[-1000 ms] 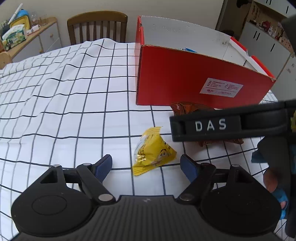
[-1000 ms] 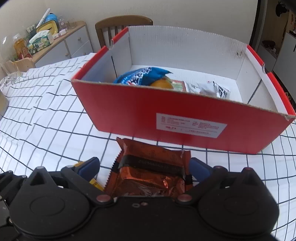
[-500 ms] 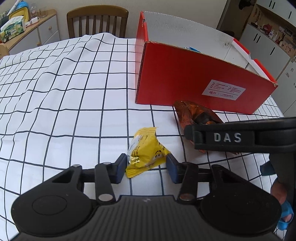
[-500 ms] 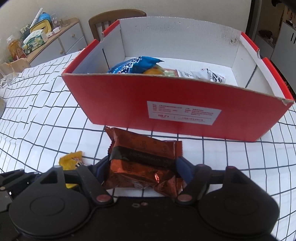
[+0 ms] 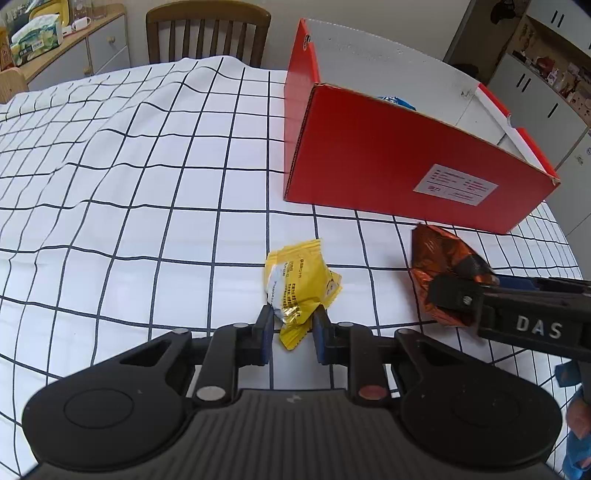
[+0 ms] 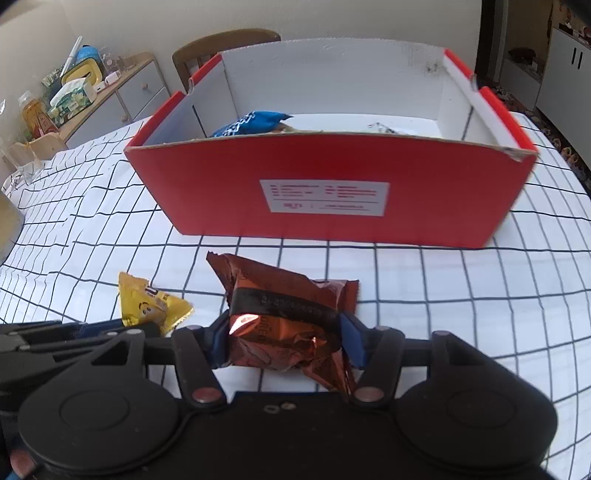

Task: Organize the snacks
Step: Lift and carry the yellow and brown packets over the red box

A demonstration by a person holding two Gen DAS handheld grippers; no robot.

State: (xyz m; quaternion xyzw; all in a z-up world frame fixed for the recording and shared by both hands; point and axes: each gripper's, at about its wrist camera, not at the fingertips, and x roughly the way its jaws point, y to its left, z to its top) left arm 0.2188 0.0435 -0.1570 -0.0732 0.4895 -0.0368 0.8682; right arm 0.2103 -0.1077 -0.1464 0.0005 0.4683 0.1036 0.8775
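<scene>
My left gripper point(image 5: 293, 334) is shut on the near end of a small yellow snack packet point(image 5: 299, 284), which rests on the checked tablecloth point(image 5: 129, 177). To its right my right gripper point(image 6: 282, 343) has its jaws closing on a shiny copper-brown snack packet point(image 6: 284, 314); the blue pads press both its sides. That brown packet point(image 5: 443, 266) and the right gripper's arm also show in the left wrist view. Behind both stands an open red box point(image 6: 332, 192) with white inner walls, holding a blue packet point(image 6: 251, 123) and other snacks.
A wooden chair point(image 5: 207, 33) stands behind the table. A sideboard point(image 6: 110, 92) with bottles and boxes is at the back left. White cabinets point(image 5: 546, 92) stand at the back right. The table's edge curves away on the right, past the box.
Both grippers went from wide open to closed on their packets. The left one closed on the yellow packet's end. The right one slid forward over the brown packet and squeezed it.
</scene>
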